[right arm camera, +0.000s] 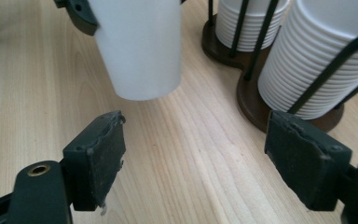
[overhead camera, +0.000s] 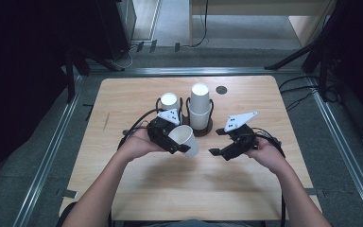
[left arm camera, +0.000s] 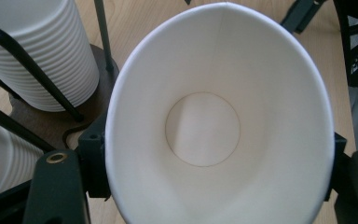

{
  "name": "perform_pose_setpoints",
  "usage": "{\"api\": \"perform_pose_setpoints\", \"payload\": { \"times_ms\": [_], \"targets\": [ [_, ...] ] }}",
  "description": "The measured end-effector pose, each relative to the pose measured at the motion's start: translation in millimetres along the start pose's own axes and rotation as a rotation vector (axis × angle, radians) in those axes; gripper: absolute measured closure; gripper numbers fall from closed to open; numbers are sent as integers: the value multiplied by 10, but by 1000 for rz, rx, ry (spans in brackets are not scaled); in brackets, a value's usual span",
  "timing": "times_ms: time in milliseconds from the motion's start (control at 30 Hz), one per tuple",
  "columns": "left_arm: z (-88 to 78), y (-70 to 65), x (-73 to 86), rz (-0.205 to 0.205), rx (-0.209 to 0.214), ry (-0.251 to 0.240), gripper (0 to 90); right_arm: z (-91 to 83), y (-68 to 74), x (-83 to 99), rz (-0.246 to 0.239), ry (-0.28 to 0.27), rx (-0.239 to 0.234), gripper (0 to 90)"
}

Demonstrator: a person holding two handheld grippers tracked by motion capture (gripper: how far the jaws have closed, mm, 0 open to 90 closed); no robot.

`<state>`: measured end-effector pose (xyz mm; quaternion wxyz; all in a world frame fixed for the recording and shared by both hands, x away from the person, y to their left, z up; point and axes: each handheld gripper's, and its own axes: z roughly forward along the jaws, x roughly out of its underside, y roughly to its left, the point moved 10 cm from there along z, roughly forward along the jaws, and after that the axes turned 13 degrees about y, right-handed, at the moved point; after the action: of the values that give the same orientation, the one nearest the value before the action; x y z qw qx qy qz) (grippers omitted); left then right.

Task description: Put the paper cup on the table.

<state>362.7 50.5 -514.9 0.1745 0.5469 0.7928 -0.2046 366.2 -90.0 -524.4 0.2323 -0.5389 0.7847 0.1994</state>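
Pale wooden table point(overhead camera: 137, 189) carried a dark two-post cup holder point(overhead camera: 207, 131) at centre, each post stacked with white paper cups point(overhead camera: 200, 106). Left gripper point(overhead camera: 172, 142) held one white paper cup point(overhead camera: 185, 140) clamped across its upper wall just below the rim, tilted above the table just in front of the holder; the mouth looked squeezed oval, so I judged it light, thin and easily crushed. Right gripper point(overhead camera: 222, 152) stood wide and empty, near the cup's base; a light pinch low on the wall seemed safest.

cup point(overhead camera: 186, 138): plain white | stacked cups point(overhead camera: 200, 106): white, ribbed | holder point(right arm camera: 247, 95): black wire, dark-brown base | table point(overhead camera: 246, 189): light wood
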Motion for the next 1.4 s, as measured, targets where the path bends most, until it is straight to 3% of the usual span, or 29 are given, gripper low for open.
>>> {"api": "perform_pose_setpoints", "payload": {
  "times_ms": [433,667,1400],
  "targets": [
    [-84,85,159,-54,-25,-3,251,-59,-161,9,19,-20,26,203],
    [-150,197,290,-91,-62,-3,251,-52,-209,0,28,-25,20,203],
    [-310,532,663,-214,-111,12,250,-47,-356,60,58,-31,45,203]
  ]
}}
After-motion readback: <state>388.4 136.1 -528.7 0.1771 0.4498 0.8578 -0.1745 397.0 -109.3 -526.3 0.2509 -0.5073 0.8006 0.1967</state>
